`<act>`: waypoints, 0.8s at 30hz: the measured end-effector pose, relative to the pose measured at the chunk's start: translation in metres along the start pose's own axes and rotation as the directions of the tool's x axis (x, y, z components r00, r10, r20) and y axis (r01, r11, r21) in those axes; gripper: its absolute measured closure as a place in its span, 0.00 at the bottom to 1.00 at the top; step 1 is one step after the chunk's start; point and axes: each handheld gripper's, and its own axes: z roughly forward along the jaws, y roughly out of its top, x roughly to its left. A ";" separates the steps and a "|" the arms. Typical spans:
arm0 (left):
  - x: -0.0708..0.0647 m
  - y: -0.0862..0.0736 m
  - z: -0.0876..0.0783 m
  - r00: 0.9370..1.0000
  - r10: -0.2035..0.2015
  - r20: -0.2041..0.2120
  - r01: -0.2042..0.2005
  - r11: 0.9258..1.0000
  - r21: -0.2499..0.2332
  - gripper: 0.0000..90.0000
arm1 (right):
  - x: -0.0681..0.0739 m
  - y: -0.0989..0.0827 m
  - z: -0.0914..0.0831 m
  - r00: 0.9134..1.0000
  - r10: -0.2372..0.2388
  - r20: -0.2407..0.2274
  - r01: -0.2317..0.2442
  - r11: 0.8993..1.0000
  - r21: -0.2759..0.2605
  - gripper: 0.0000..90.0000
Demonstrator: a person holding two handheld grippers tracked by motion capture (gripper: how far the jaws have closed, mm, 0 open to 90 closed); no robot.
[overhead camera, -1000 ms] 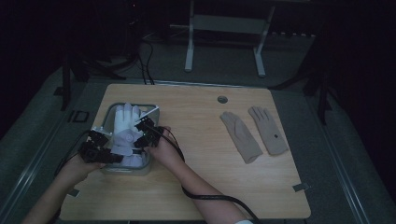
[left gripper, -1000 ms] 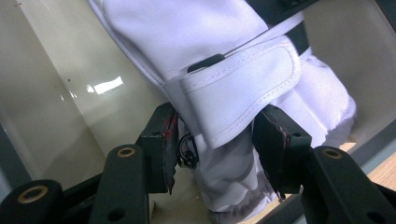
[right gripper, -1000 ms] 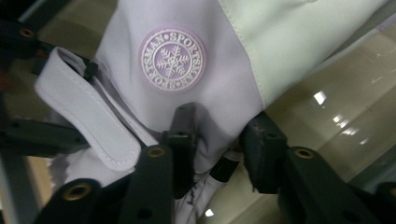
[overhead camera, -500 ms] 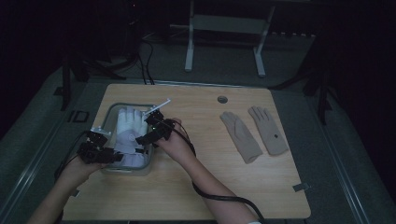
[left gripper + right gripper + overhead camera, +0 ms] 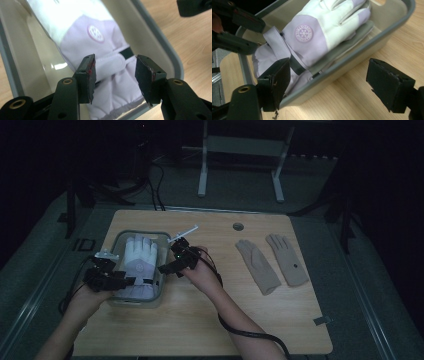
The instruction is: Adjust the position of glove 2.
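- The pale wooden table [image 5: 200, 320] is carrying a grey rectangular plastic bin [image 5: 116, 243] at its left end, and a pair of flat tan knit gloves [image 5: 272, 263] is lying well apart at the right.
- The white-and-lilac padded winter glove [image 5: 139, 262] is lying inside the bin, fingers toward the far wall, cuff at the near end and bunching up over the near rim.
- The left gripper [image 5: 115, 75] is hovering over the wrist strap with its jaws apart, pressing nothing; a good next grip would be pinching the cuff low.
- The right gripper [image 5: 324, 82] is standing released beside the bin, jaws having just been opening, with only the bin's rim and table between them.
- Judging from this, tucking the overhanging cuff down is finishing the placement; pushing gently should avoid tipping the bin.
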 end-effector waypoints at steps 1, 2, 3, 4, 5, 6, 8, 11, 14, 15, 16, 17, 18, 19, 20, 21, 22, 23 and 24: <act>-0.002 0.001 0.000 1.000 -0.002 0.009 0.002 1.000 -0.010 0.57 | -0.001 -0.001 -0.002 1.000 0.001 0.001 -0.001 1.000 -0.001 0.22; -0.003 0.002 -0.001 1.000 0.000 0.015 0.000 1.000 -0.014 0.57 | -0.003 -0.003 -0.004 1.000 0.003 0.003 -0.003 1.000 -0.004 0.22; -0.006 0.003 -0.001 1.000 0.008 0.017 -0.007 1.000 -0.015 0.57 | -0.004 -0.003 -0.005 1.000 0.004 0.005 -0.004 1.000 -0.006 0.22; -0.008 0.005 0.000 1.000 0.017 0.014 -0.016 1.000 -0.016 0.57 | -0.005 -0.005 -0.007 1.000 0.006 0.007 -0.006 1.000 -0.006 0.22; -0.011 0.006 0.000 1.000 0.024 0.017 -0.024 1.000 -0.017 0.57 | -0.007 -0.006 -0.008 1.000 0.009 0.008 -0.009 1.000 -0.010 0.22; -0.014 0.007 0.001 0.999 0.027 0.021 -0.026 0.999 -0.022 0.57 | -0.009 -0.008 -0.010 1.000 0.014 0.012 -0.014 1.000 -0.013 0.22; -0.018 0.009 0.002 0.999 0.033 0.035 -0.031 0.999 -0.034 0.57 | -0.013 -0.011 -0.014 1.000 0.024 0.011 -0.024 1.000 -0.018 0.22; -0.025 0.012 0.004 0.997 0.037 0.070 -0.033 0.998 -0.054 0.57 | -0.018 -0.016 -0.019 1.000 0.022 0.021 -0.021 1.000 -0.019 0.22; -0.033 0.015 0.007 0.995 0.047 0.090 -0.040 0.996 -0.077 0.57 | -0.025 -0.023 -0.026 0.999 0.021 0.038 -0.021 1.000 -0.020 0.22; -0.036 0.016 0.008 0.995 0.045 0.086 -0.037 0.995 -0.093 0.55 | -0.027 -0.025 -0.028 0.999 0.021 0.042 -0.020 1.000 -0.020 0.22; -0.040 0.017 0.009 0.995 0.041 0.086 -0.032 0.994 -0.107 0.50 | -0.030 -0.027 -0.031 0.999 0.025 0.045 -0.024 0.999 -0.021 0.22; -0.043 0.018 0.010 0.994 0.044 0.103 -0.031 0.992 -0.120 0.48 | -0.032 -0.029 -0.034 0.998 0.022 0.051 -0.021 1.000 -0.022 0.22; -0.049 0.020 0.011 0.991 0.052 0.124 -0.035 0.990 -0.134 0.46 | -0.034 -0.032 -0.037 0.998 0.022 0.060 -0.021 1.000 -0.022 0.22; -0.054 0.021 0.013 0.992 0.054 0.118 -0.037 0.989 -0.142 0.39 | -0.038 -0.035 -0.041 0.998 0.023 0.065 -0.022 0.999 -0.024 0.22; -0.057 0.023 0.014 0.991 0.061 0.123 -0.043 0.989 -0.144 0.35 | -0.040 -0.037 -0.045 0.997 0.029 0.070 -0.027 0.999 -0.026 0.21; -0.063 0.025 0.018 0.985 0.082 0.150 -0.060 0.987 -0.147 0.32 | -0.042 -0.039 -0.047 0.997 0.029 0.076 -0.027 0.999 -0.027 0.21; -0.066 0.026 0.020 0.983 0.095 0.155 -0.072 0.986 -0.149 0.24 | -0.045 -0.043 -0.051 0.996 0.030 0.083 -0.028 0.999 -0.027 0.21; -0.073 0.027 0.024 0.982 0.114 0.149 -0.092 0.984 -0.149 0.19 | -0.047 -0.045 -0.054 0.996 0.031 0.088 -0.029 0.999 -0.026 0.21; -0.077 0.028 0.027 0.980 0.127 0.150 -0.104 0.982 -0.155 0.17 | -0.050 -0.048 -0.058 0.995 0.034 0.097 -0.032 0.999 -0.027 0.21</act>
